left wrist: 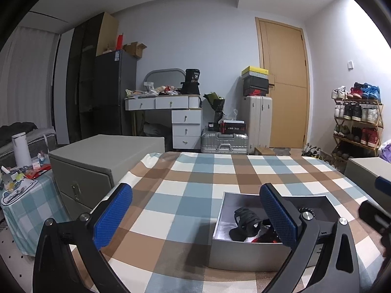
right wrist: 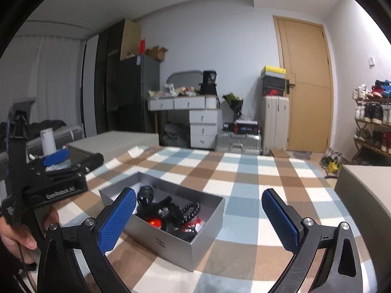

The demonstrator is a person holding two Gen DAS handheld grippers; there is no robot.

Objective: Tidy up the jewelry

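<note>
Now the open grey cardboard box (right wrist: 171, 234) stands on the desk with the blue, brown and white checked cloth (left wrist: 195, 171). Inside lie a black plastic hair claw (left wrist: 246, 222), a black bead bracelet (right wrist: 190, 211) and some red pieces (tangled, hard to tell apart). The left tongs (left wrist: 195, 217) are wide apart and hold nothing, one finger over the box. The right tongs (right wrist: 199, 219) are also apart and hold nothing.

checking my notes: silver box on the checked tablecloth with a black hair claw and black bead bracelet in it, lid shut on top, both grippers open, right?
Not quite: the silver box has no lid on it. The right wrist view shows it open-topped, with the black hair claw and black bead bracelet lying inside. The rest holds: checked tablecloth, left gripper and right gripper open.
</note>
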